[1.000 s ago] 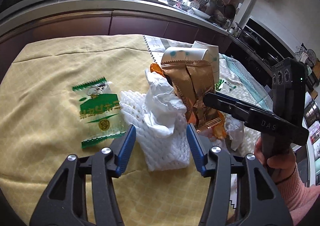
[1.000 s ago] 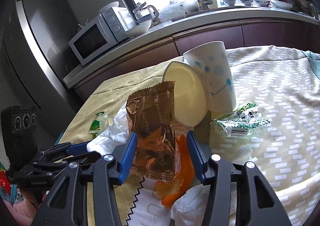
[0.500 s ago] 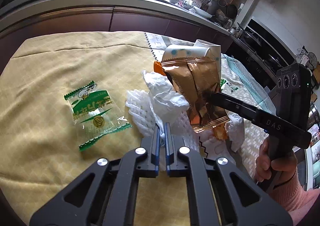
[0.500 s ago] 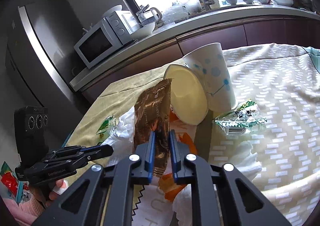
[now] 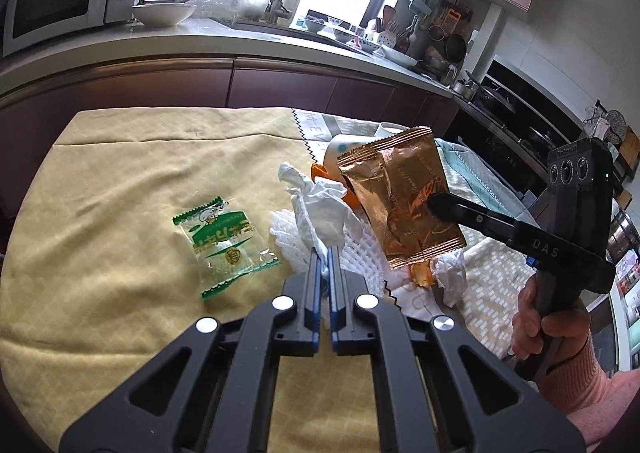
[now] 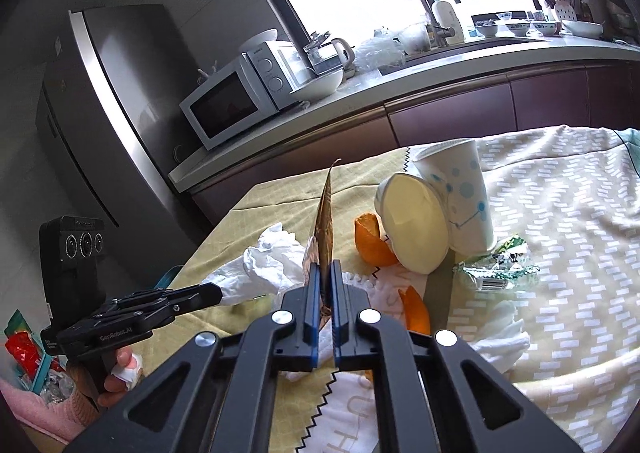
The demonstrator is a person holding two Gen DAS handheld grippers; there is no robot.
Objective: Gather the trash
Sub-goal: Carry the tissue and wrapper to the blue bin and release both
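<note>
My left gripper [image 5: 325, 253] is shut on a crumpled white tissue [image 5: 320, 209], which stands up from a white foam net [image 5: 360, 253] on the yellow cloth. The right wrist view shows that gripper [image 6: 212, 295] from the side with the tissue [image 6: 272, 265] at its tip. My right gripper [image 6: 325, 267] is shut on a copper foil wrapper [image 6: 325, 229], seen edge-on and raised off the table. From the left wrist view the wrapper [image 5: 400, 209] hangs flat from the right gripper [image 5: 434, 205]. A green candy wrapper [image 5: 224, 241] lies flat to the left.
Orange peel [image 6: 372, 241], a dotted paper cup [image 6: 460, 197] with a tipped cup [image 6: 416, 229] against it, and another green wrapper [image 6: 496, 273] lie on the patterned cloth [image 6: 560, 213]. A kitchen counter [image 5: 240, 45] runs behind the table. Red packaging [image 6: 20, 349] sits low at the left.
Both grippers went from open to shut, the left on the tissue, the right on the copper wrapper. Both then rose a little, and the wrapper lifted off the pile.
</note>
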